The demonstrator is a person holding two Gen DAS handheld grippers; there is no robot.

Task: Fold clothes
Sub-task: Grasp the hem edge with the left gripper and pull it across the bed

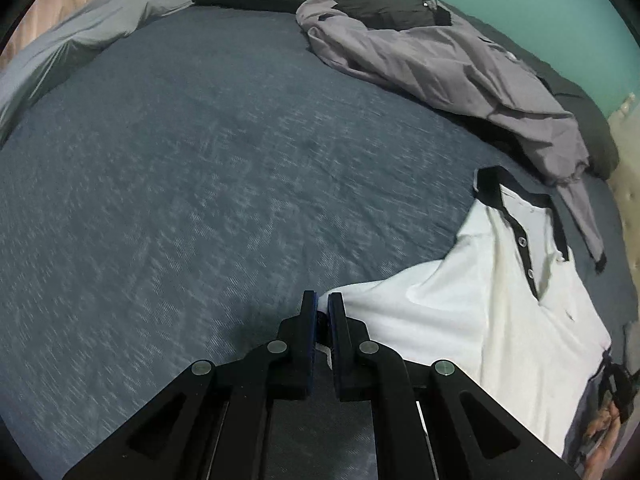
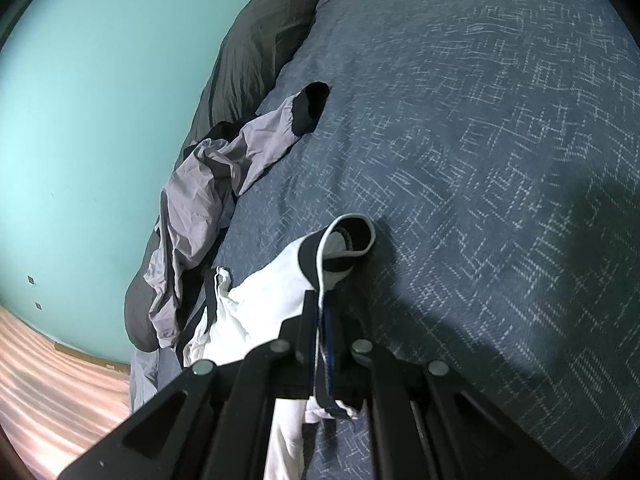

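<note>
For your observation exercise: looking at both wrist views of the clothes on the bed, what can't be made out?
- White polo shirt with black collar: its lower part is cut off by the left wrist view's edge.
- Its cuff, right wrist view: the gripped fabric is hidden behind the fingers.
- Crumpled grey jacket: folds hide its front.

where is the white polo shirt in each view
Left wrist: white polo shirt at lower right, running up from the fingertips.
Right wrist: lower centre, its black-trimmed sleeve poking up past the fingertips.
Shared landmark: grey jacket, crumpled beyond the shirt.
</note>
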